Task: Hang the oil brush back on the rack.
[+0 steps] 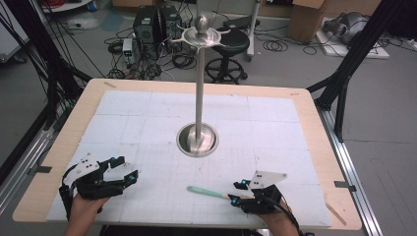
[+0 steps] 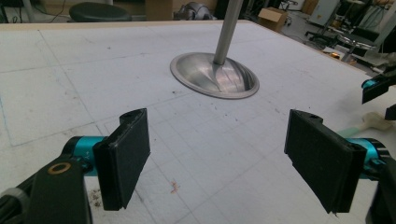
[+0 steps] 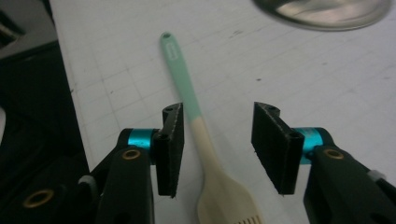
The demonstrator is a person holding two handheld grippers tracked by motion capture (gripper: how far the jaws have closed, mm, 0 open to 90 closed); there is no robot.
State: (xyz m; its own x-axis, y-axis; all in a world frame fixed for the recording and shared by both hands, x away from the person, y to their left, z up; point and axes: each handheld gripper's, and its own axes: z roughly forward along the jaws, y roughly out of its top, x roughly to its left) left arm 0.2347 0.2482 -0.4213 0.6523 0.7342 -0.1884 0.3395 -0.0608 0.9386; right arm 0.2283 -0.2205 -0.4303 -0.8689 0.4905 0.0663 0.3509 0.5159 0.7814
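- Straddling the spatula (image 3: 205,140), the right tongs (image 3: 219,149) stand apart at the near right of the surface (image 1: 147,113), jaws either side of its pale neck, apparently lined up for a grasp.
- The left tongs (image 2: 219,163) wait at near left, spread wide over bare surface.
- Beyond, a steel stand (image 1: 198,137) rises at centre, probably meant for hanging utensils.

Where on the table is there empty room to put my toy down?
Bare mat lies behind the metal stand and to both its sides. It is crowded along the near edge: left gripper, spatula and right gripper.
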